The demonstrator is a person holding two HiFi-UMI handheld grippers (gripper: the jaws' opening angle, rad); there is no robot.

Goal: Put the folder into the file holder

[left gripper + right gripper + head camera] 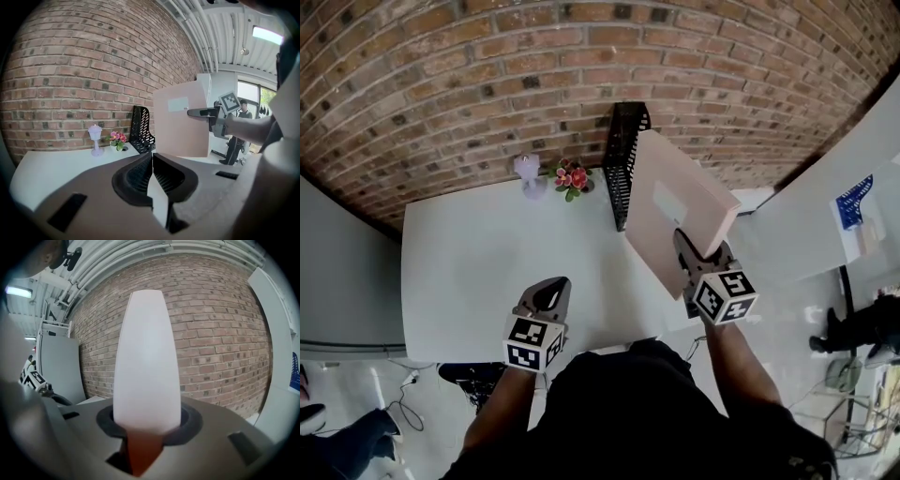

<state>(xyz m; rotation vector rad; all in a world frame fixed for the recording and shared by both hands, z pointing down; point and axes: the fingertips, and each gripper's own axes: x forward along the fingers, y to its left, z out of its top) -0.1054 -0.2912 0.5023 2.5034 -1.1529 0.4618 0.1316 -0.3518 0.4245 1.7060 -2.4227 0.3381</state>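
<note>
My right gripper (691,251) is shut on the near edge of a pale pink folder (680,211) and holds it tilted in the air over the right part of the white table (478,272). In the right gripper view the folder (146,362) stands edge-on between the jaws. The black mesh file holder (625,159) stands upright at the table's back edge, just left of the folder and apart from it. My left gripper (547,292) hovers low over the table's front edge, its jaws shut on nothing. The left gripper view shows the folder (180,126) to the right of the holder (142,129).
A small lavender lamp ornament (528,175) and a little pot of pink flowers (572,178) stand at the back, left of the holder. A brick wall (487,84) runs behind the table. A white panel (825,206) borders the right side. A person (242,126) stands far off.
</note>
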